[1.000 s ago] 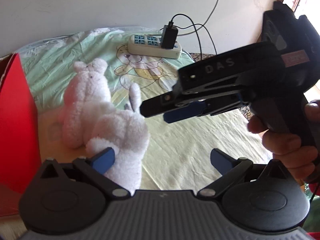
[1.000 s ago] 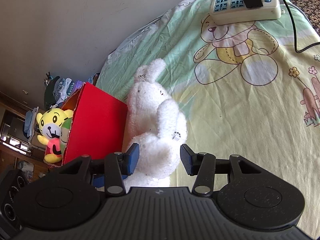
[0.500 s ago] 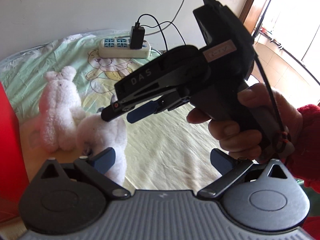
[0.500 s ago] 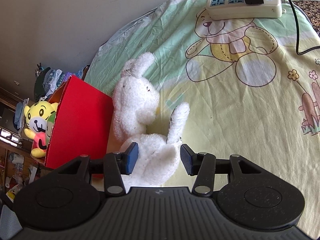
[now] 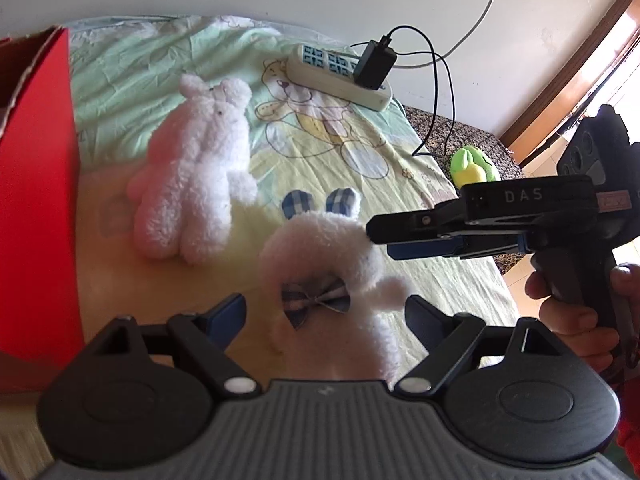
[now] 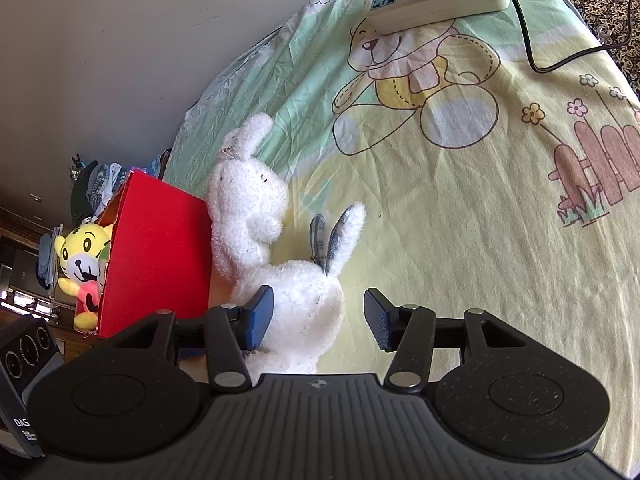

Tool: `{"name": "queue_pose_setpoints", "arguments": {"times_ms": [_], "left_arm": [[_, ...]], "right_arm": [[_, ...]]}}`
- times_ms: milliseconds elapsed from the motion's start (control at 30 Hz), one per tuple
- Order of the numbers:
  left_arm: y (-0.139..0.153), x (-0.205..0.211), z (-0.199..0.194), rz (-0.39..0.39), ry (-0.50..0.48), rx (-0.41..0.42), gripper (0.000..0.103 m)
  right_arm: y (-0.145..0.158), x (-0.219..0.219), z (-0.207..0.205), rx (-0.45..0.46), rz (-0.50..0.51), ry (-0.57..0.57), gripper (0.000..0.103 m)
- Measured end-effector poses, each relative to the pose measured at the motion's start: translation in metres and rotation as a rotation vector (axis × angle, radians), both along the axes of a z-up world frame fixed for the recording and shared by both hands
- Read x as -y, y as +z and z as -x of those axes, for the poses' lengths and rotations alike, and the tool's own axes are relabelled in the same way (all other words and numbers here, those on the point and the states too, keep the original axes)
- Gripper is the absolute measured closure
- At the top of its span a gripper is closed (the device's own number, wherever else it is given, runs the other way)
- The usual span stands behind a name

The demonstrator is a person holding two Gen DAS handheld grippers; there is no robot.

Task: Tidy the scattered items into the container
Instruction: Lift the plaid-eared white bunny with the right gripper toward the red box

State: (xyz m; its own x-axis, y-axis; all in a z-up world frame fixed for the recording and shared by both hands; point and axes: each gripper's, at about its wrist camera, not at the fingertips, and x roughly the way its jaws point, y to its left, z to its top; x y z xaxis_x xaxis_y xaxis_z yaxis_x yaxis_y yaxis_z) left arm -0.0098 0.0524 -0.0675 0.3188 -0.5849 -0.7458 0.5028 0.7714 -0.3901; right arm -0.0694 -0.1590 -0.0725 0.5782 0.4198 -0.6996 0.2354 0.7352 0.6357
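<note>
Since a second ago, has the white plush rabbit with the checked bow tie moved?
Yes. The white plush rabbit with the checked bow tie has rolled away from the red cardboard box, off the other white plush bear; bow now showing.

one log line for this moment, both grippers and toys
left gripper: open, by bunny | right gripper: open, fingers astride bunny | bear: on bed beside box | tiger: in box

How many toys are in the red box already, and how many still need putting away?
Done: a yellow tiger toy sits in the red box. In hand: nothing; the right gripper is open around the bow-tie bunny. Left: that bunny, the other white bunny and a green toy.
</note>
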Motion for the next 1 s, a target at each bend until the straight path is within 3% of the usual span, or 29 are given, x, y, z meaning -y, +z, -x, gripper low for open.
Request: {"name": "queue_pose_setpoints", "arguments": {"times_ms": [233, 367, 633, 733, 1000], "left_arm": [[-0.012, 0.025, 0.005, -0.045, -0.056, -0.040, 0.016], [-0.017, 0.033, 0.007, -0.072, -0.058, -0.057, 0.017], [-0.022, 0.050, 0.010, -0.158, -0.055, -0.049, 0.029], [-0.020, 0.052, 0.010, -0.181, -0.038, -0.049, 0.029], [-0.021, 0.060, 0.013, -0.254, -0.018, -0.057, 0.017]], "right_arm": [[0.010, -0.003, 0.006, 0.022, -0.005, 0.011, 0.041], [0.008, -0.012, 0.003, -0.007, 0.078, 0.045, 0.038], [-0.004, -0.008, 0.009, -0.036, 0.029, -0.004, 0.038], [-0.003, -0.012, 0.011, -0.033, 0.031, -0.013, 0.038], [-0.008, -0.010, 0.013, -0.035, -0.003, -0.047, 0.036]]}}
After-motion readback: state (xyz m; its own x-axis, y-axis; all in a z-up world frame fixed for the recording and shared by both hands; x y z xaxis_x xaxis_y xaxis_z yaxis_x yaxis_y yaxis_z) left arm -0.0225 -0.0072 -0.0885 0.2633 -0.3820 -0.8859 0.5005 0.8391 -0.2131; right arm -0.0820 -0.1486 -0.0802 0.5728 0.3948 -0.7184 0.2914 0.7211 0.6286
